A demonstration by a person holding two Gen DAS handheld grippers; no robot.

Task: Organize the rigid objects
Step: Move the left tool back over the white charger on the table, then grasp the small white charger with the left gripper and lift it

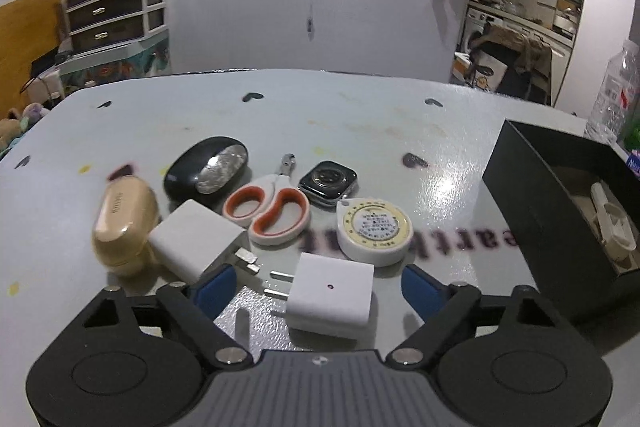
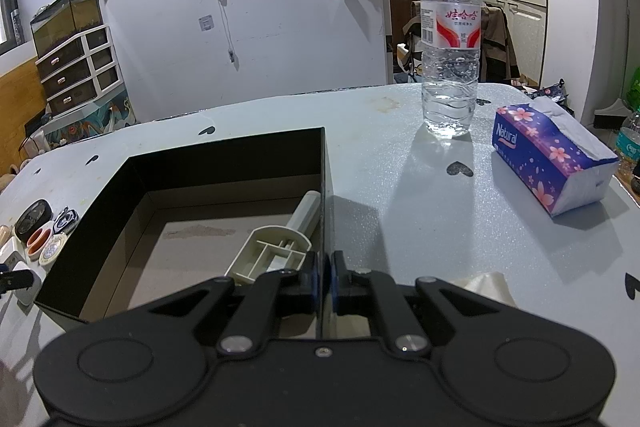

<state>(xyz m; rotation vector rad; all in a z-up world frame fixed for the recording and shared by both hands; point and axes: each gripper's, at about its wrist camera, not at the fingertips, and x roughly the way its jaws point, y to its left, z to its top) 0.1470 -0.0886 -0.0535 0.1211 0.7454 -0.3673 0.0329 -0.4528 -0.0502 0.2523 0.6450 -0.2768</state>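
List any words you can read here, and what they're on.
"Natural": tissue pack.
Red Chinese characters, brand unclear: water bottle label.
Large upside-down letters, roughly "eart", partly covered: table.
Unreadable: tape measure dial print, lettering on beige case.

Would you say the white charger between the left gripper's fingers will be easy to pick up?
Probably: the white charger looks rigid and boxy, lying flat, so unlikely to roll. Its smooth sides may slip. The left gripper stands open around it.
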